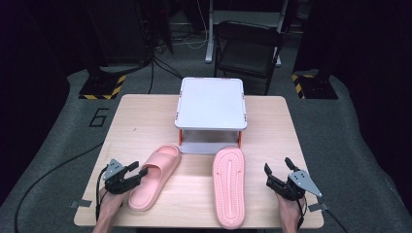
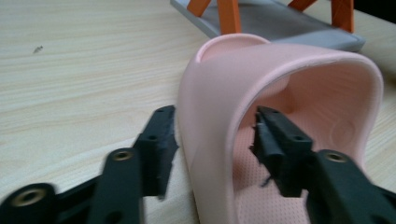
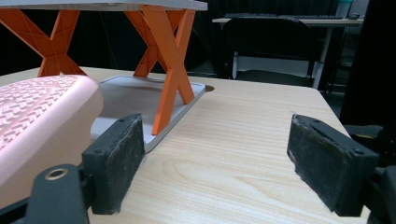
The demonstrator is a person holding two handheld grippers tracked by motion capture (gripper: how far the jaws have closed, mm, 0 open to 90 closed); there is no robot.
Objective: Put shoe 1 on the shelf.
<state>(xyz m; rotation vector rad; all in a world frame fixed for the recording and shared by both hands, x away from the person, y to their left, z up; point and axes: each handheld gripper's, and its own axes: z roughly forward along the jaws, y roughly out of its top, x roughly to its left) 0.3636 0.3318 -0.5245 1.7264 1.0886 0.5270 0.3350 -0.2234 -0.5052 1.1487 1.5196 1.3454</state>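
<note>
Pink foam slipper [image 1: 154,176] lower left: left gripper [image 2: 212,140] straddles its strap, jaws not yet pinching; close next. Right gripper [image 1: 280,173] gapes, empty.

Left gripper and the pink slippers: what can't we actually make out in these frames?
- Left gripper, left gripper view: jaws straddle the strap of the upright slipper; pad contact is blurred, so grip unconfirmed.
- Same slipper: its heel is cut off by the bottom edge.
- Upside-down slipper, right gripper view: mostly cut off by the left edge.
- Shelf stand, high view: its top hides the lower tray.
- Right gripper: open, nothing between the jaws.
</note>
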